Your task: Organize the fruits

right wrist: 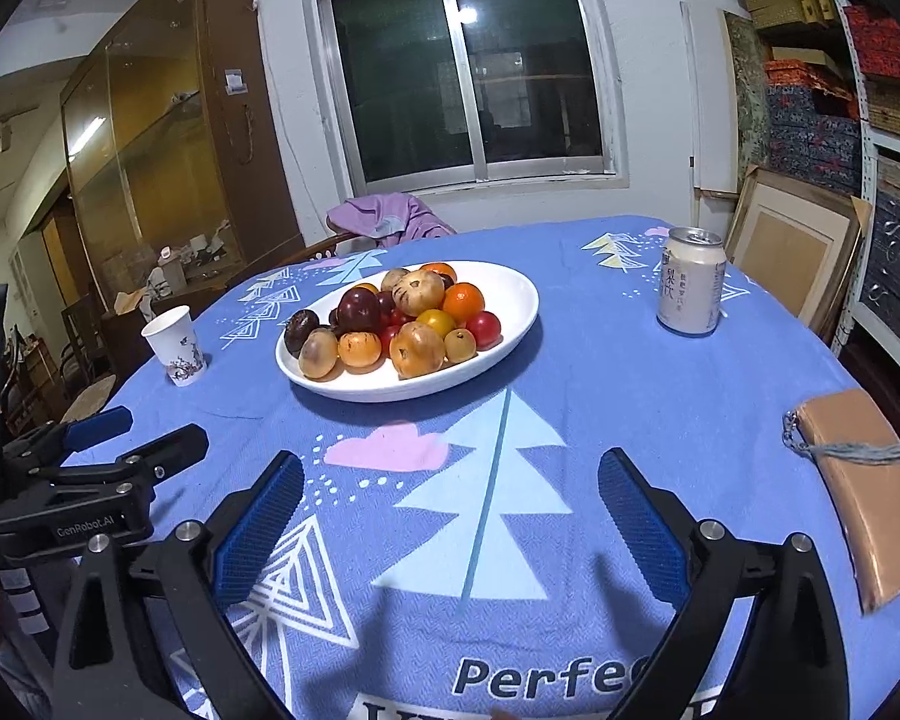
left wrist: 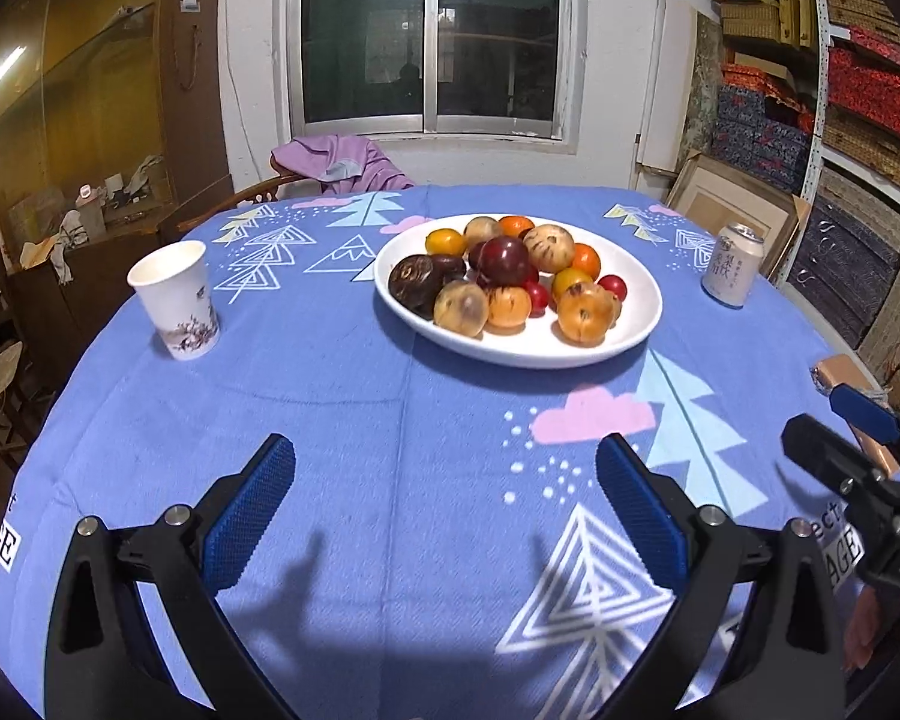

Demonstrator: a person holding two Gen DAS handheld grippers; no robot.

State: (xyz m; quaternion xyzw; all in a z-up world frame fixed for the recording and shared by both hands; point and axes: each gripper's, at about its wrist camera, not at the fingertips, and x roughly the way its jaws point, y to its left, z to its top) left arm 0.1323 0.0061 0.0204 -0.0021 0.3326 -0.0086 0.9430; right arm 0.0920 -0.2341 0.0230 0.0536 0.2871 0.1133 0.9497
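A white oval plate [left wrist: 594, 345] [right wrist: 510, 300] stands on the blue tablecloth, piled with several fruits [left wrist: 504, 279] [right wrist: 402, 321]: orange, yellow, red, dark purple and brown ones. My left gripper [left wrist: 444, 456] is open and empty, low over the cloth in front of the plate. My right gripper [right wrist: 450, 471] is open and empty, also short of the plate. Each gripper shows at the edge of the other's view: the right one [left wrist: 840, 438], the left one [right wrist: 132, 438].
A paper cup [left wrist: 177, 300] [right wrist: 177, 345] stands left of the plate. A drink can [left wrist: 733, 264] [right wrist: 690, 282] stands at the right. A tan wallet-like case [right wrist: 864, 480] lies near the right table edge. A chair with purple cloth [left wrist: 342, 165] is behind the table.
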